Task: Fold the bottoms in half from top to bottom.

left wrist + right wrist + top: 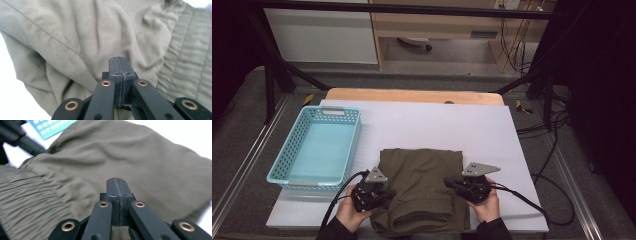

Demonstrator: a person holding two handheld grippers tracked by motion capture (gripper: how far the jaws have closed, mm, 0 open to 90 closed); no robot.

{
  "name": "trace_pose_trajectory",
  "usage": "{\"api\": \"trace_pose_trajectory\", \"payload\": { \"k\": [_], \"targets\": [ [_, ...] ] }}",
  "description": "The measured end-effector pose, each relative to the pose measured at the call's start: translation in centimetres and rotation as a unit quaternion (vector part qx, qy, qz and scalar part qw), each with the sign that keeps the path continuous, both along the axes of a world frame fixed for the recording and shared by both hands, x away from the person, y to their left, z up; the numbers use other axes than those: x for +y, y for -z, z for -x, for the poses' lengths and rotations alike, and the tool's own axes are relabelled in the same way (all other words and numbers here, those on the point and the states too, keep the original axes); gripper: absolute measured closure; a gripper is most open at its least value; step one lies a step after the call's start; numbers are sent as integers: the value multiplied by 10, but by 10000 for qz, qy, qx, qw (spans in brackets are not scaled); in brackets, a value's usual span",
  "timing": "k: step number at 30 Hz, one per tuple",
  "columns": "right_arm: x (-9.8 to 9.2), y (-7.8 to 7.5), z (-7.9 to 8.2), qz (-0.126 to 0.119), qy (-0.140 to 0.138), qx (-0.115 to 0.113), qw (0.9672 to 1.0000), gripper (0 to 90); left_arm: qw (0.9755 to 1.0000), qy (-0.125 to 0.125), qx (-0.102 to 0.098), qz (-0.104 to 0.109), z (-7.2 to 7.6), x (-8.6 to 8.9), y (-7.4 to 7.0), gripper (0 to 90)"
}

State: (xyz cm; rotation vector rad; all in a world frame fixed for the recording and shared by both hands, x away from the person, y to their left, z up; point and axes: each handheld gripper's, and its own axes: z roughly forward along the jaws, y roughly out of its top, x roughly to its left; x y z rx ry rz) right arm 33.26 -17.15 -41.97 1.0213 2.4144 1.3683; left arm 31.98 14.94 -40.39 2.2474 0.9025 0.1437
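Observation:
An olive-green folded garment [422, 187] with a ribbed elastic waistband [190, 62] lies at the front middle of the white-covered table [437, 125]. My left gripper [391, 193] rests at the garment's left edge, pointing right over the cloth. Its jaws [119, 60] are pressed flat together, with nothing visible between them. My right gripper [448, 183] sits at the garment's right edge, pointing left. Its jaws [116, 181] are also pressed together above the cloth [140, 157], with no fabric seen between them. A hand holds each gripper at the table's near edge.
A light-blue perforated basket [332, 111] stands to the left of the garment, with nothing inside it, and its corner [50, 127] shows in the right gripper view. Cables trail from both grippers. A wooden board edge [412, 95] runs along the back of the table.

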Motion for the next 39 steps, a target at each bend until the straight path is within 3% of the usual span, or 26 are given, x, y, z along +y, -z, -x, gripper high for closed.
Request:
{"api": "trace_pose_trajectory", "payload": {
  "k": [4,9,17,25,28,31,35,39],
  "targets": [
    [6,7,8,80,-116,170,9998,900,10000,66,24,21,1,-8,3,890],
    [13,19,16,190,-303,328,9988,900,9996,199,118,-158,8,-17,15,890],
    [12,30,30,253,-409,451,9978,900,9987,324,87,-388,17,-24,23,891],
    [12,35,30,300,-428,559,9971,900,9982,376,-8,-458,18,-23,22,877],
    [11,32,29,250,-434,494,9975,890,9987,288,-88,-402,16,-16,17,787],
    [7,25,26,160,-340,381,9986,783,9992,134,-193,-312,9,-5,8,651],
    [0,14,17,99,-148,114,9998,596,9997,-54,-209,-81,-5,9,0,464],
    [-9,3,4,71,76,-111,9999,383,9987,-310,-393,37,-20,18,-9,301]
  ]
}}
